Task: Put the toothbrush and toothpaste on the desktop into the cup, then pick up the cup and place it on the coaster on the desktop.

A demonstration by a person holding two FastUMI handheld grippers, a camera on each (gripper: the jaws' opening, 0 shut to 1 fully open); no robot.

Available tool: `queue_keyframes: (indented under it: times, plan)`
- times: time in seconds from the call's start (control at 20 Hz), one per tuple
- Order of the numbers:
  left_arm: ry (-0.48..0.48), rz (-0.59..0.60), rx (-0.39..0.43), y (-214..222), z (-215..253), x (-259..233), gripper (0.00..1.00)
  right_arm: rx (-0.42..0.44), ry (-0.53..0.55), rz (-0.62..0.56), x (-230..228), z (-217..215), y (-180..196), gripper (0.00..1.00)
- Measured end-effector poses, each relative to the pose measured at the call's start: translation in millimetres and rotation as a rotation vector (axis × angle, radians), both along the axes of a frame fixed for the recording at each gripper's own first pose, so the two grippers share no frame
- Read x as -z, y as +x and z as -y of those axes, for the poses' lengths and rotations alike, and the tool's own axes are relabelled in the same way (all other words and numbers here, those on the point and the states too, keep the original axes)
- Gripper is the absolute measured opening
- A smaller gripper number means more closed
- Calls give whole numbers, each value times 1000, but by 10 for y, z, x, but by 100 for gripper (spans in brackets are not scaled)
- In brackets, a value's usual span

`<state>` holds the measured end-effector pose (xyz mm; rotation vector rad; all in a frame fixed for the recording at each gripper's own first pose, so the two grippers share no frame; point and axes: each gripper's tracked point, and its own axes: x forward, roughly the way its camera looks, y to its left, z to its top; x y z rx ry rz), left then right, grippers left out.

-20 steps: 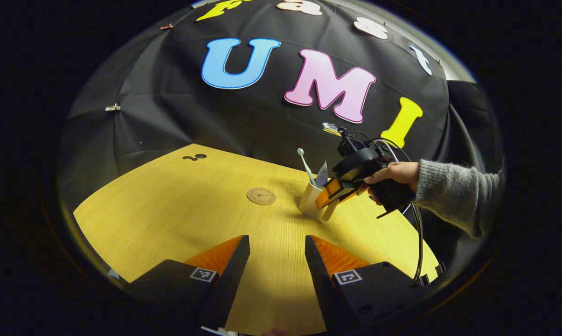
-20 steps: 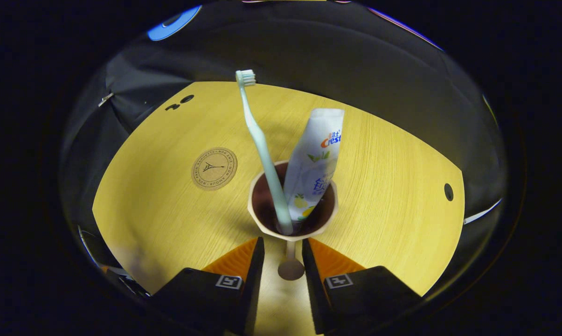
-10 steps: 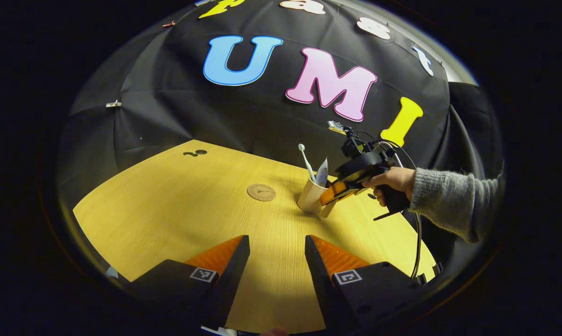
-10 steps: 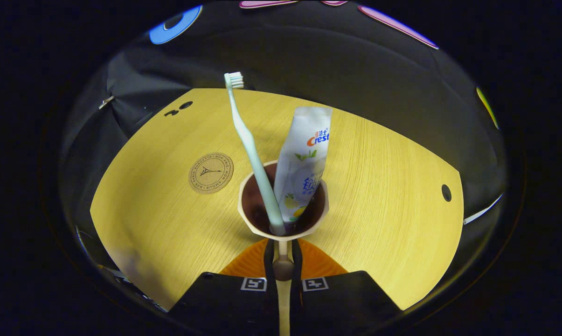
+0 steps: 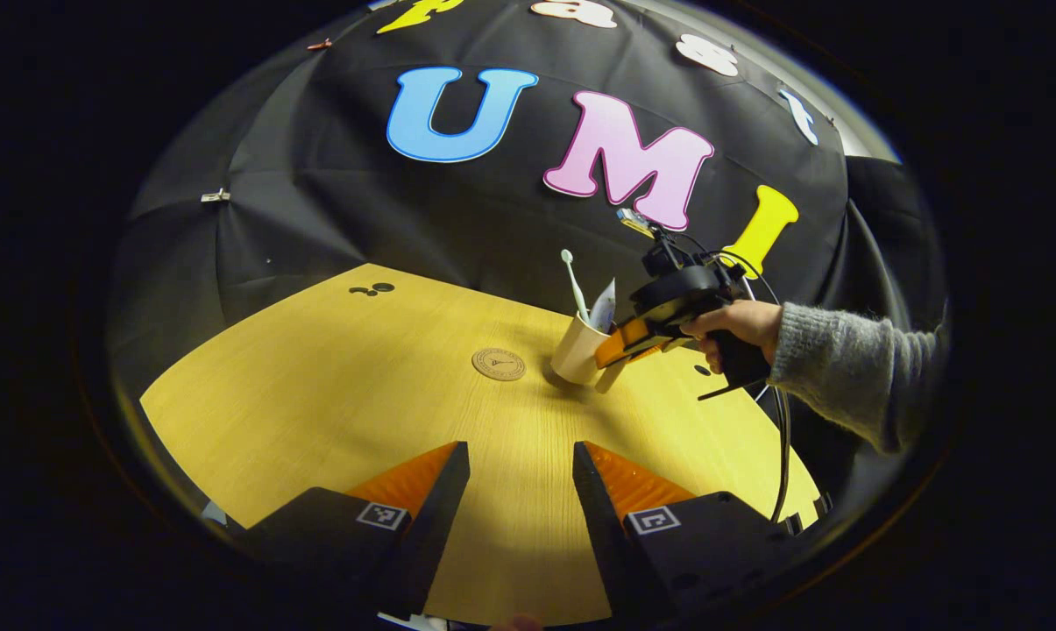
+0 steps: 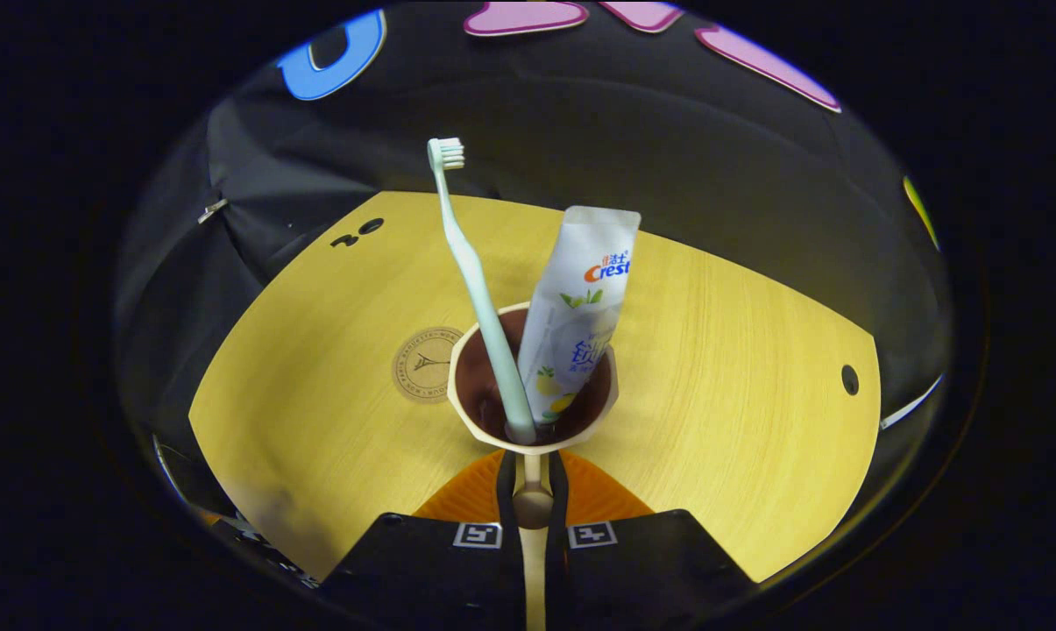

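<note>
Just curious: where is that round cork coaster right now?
The round cork coaster lies flat on the yellow wooden table, just left of the beige cup in the right gripper view.

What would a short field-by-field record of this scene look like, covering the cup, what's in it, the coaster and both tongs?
cup: tan cup with a handle, above the desk, tilted in the left gripper view
contents: toothbrush and toothpaste standing inside
coaster: round coaster flat on the desk beside the cup, nothing on it
right tongs: right tongs shut on the cup handle
left tongs: left tongs open, holding nothing
step left: cup not yet on the coaster
</note>
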<state>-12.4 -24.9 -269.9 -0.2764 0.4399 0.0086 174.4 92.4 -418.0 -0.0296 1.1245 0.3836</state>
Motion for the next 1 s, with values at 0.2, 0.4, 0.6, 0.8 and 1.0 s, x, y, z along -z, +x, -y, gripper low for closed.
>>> queue_keyframes:
  times: [0.2,0.4,0.6,0.8,1.0]
  plan:
    - [9,7,-21,-34,-139,-35,77,-56,22,7,-59,-376,102,12]
    - [-4,1,-57,-95,-310,-25,76,-104,28,2,-33,-790,158,12]
    - [-20,-17,-95,-195,-440,38,77,-137,7,-21,115,-997,165,12]
    - [-34,-20,-118,-228,-508,72,77,-159,0,-27,166,-1070,162,12]
    - [-34,-22,-126,-208,-562,70,76,-171,-27,-42,172,-1053,157,12]
